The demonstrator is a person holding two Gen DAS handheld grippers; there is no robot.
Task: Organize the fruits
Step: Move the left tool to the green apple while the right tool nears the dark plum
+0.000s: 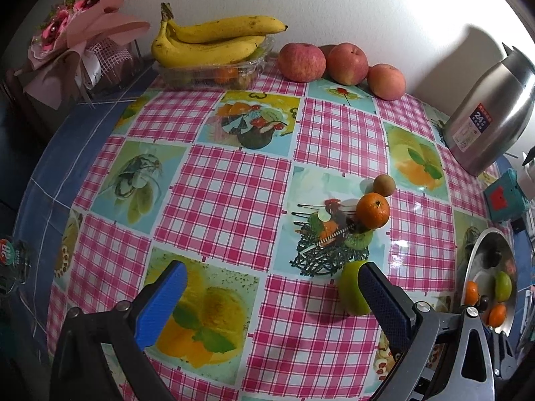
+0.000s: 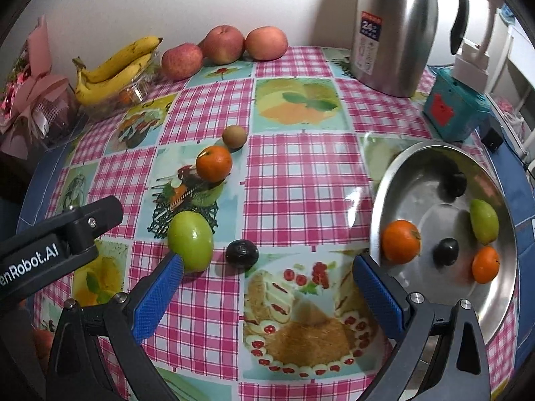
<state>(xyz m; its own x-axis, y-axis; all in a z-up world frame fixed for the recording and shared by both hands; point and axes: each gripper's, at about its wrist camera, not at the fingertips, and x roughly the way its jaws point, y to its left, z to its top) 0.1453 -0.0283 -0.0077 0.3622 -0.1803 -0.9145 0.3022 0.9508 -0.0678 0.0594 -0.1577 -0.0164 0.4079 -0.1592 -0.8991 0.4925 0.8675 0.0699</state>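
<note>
Right wrist view: steel bowl (image 2: 394, 180) holds two oranges, green fruit, two dark fruits; both tools spread apart, empty.

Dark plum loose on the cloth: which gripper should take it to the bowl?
Right. The right gripper is open with the dark plum just ahead between its fingers, bowl alongside. The left gripper is open beside the green fruit.

I'm seeing glossy oilcloth covering the counter (image 2: 301, 173), a shiny steel bowl (image 2: 394, 173), brushed-metal jug (image 2: 394, 33).
</note>
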